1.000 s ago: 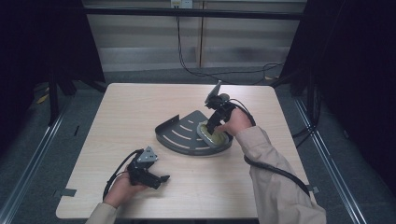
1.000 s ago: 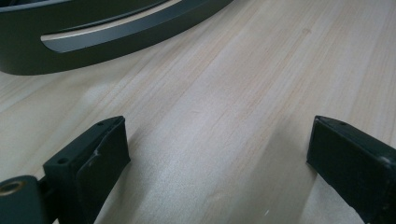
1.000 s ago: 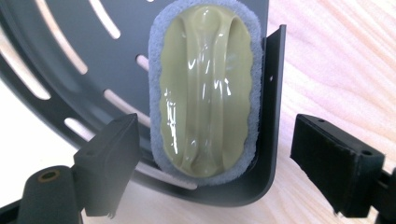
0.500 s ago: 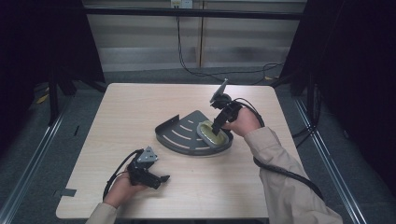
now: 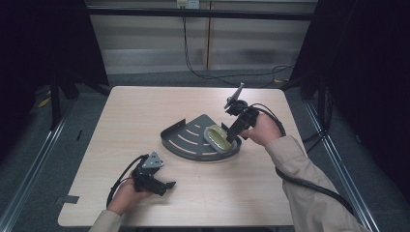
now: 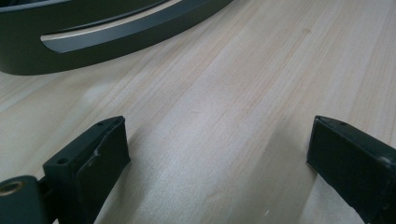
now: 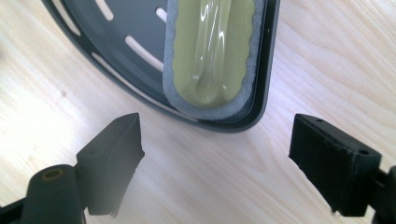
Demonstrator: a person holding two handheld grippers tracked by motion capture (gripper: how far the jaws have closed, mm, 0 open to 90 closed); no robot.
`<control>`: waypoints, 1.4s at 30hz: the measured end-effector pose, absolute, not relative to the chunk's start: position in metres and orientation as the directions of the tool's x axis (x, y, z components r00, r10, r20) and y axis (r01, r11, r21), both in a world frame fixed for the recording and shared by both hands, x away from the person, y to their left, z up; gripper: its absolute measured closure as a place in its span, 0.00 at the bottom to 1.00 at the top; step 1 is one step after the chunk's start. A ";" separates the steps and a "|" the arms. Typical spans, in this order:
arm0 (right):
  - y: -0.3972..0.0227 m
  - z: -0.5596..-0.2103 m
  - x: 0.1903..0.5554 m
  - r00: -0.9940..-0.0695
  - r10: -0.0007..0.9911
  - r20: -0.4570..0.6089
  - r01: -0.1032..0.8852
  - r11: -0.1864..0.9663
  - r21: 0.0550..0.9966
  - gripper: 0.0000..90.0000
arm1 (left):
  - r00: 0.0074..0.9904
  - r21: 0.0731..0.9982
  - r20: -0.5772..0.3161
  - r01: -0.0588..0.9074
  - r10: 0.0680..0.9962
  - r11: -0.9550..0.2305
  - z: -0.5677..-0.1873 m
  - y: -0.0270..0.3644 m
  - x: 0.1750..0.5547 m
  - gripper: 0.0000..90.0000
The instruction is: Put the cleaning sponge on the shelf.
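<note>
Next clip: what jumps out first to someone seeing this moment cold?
The dark fan-shaped slotted tray at the middle of the wooden table, with a yellow-green sponge lying in its right end against the rim. The right gripper hangs over that end, jaws wide open and holding nothing. The left gripper rests low near the table's front edge, also open.

Pale wooden table [image 5: 145, 125], grey floor [image 5: 34, 159] around it, black cables [image 5: 203, 72] behind (against the wall)

A sponge [image 5: 218, 137] lies in the tray [image 5: 186, 142] mid-table [image 5: 125, 111], at its right end.
</note>
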State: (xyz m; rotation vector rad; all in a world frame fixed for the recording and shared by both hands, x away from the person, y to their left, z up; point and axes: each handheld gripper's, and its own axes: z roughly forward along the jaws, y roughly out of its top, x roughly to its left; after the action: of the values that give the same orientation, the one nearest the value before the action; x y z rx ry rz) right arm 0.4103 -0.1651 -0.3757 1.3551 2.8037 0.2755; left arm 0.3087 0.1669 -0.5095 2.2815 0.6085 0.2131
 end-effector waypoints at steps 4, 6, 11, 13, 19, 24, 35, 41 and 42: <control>-0.171 -0.375 0.401 -0.640 0.766 0.060 0.763 0.625 0.163 0.19 | 0.872 0.711 -0.032 0.364 0.489 -0.602 -0.510 0.167 0.309 0.06; -0.174 -0.376 0.397 -0.649 0.758 0.060 0.756 0.636 0.155 0.19 | 0.873 0.710 -0.031 0.362 0.488 -0.604 -0.510 0.167 0.309 0.06; -0.181 -0.378 0.385 -0.669 0.741 0.047 0.739 0.659 0.140 0.19 | 0.872 0.713 -0.030 0.362 0.489 -0.601 -0.510 0.167 0.309 0.06; -0.183 -0.379 0.380 -0.677 0.735 0.035 0.731 0.667 0.143 0.19 | 0.872 0.712 -0.030 0.362 0.489 -0.601 -0.510 0.167 0.309 0.06; -0.190 -0.384 0.368 -0.692 0.721 0.032 0.717 0.681 0.149 0.19 | 0.872 0.713 -0.029 0.361 0.489 -0.601 -0.510 0.167 0.309 0.06; -0.197 -0.393 0.359 -0.693 0.720 0.043 0.717 0.681 0.148 0.19 | 0.871 0.714 -0.032 0.363 0.490 -0.599 -0.510 0.167 0.308 0.06; -0.217 -0.414 0.336 -0.714 0.699 0.029 0.694 0.702 0.163 0.18 | 0.871 0.712 -0.033 0.365 0.491 -0.599 -0.510 0.167 0.308 0.06; -0.232 -0.429 0.324 -0.707 0.706 0.050 0.698 0.685 0.207 0.18 | 0.871 0.712 -0.034 0.366 0.491 -0.600 -0.510 0.167 0.308 0.06; -0.235 -0.431 0.322 -0.707 0.705 0.057 0.699 0.684 0.209 0.18 | 0.870 0.713 -0.035 0.367 0.492 -0.598 -0.510 0.167 0.308 0.06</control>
State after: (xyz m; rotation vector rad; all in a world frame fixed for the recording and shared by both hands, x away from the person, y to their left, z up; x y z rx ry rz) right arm 0.3223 -0.2347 -0.4312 1.1919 2.8568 0.3366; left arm 0.3082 0.1666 -0.5099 2.2749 0.6169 0.2110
